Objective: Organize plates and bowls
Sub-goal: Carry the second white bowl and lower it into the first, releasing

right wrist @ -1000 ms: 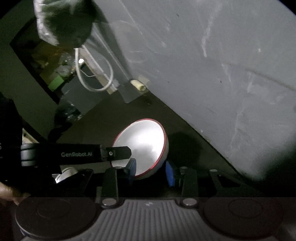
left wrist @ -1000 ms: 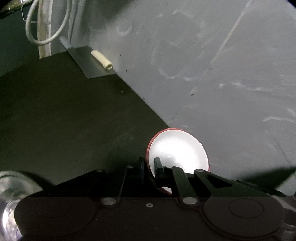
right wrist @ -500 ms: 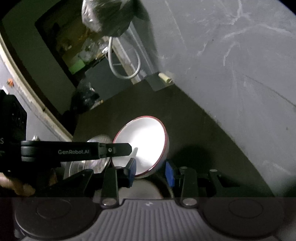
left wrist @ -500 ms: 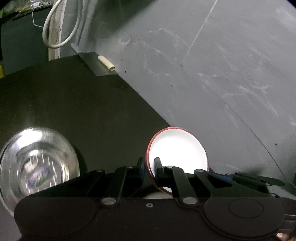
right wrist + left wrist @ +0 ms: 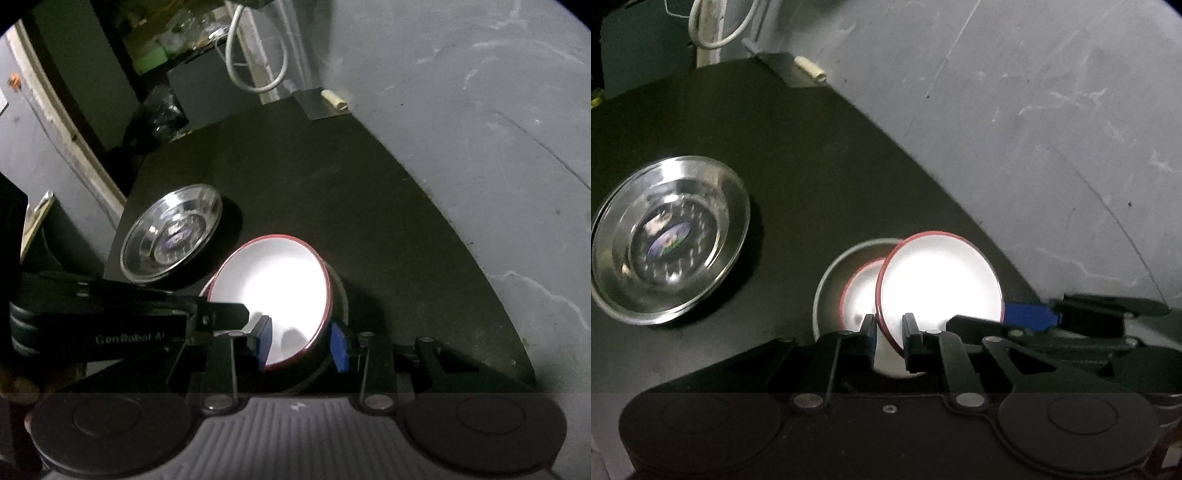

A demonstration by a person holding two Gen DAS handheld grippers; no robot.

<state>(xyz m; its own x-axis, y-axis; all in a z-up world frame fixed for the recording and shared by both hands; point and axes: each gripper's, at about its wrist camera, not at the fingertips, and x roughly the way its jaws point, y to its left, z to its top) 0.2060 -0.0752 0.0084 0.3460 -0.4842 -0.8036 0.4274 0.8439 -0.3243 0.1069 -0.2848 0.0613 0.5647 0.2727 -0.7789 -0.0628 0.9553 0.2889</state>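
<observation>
My left gripper has the near rim of the white, red-edged bowl between its jaws. They stand narrow and are just starting to part, though the pads look to be against the rim on both sides.

My right gripper is on the same bowl from the other side. One blue pad sits inside the bowl and the other on its dark outer wall, a firm pinch with a modest gap. From the left camera I can see that blue pad just beside the bowl's right edge.

The bowl is tipped up, its bright inside facing the cameras. Right beneath it sits a lower bowl, also white with a red edge, nested in a grey bowl on the dark table. Whether my bowl is touching that stack, I cannot tell; its lower edge is hidden behind my own fingers.

Off to the left, well apart from the stack, a steel plate lies flat on the table with a sticker at its middle. A scuffed grey wall runs along the table's far edge.
</observation>
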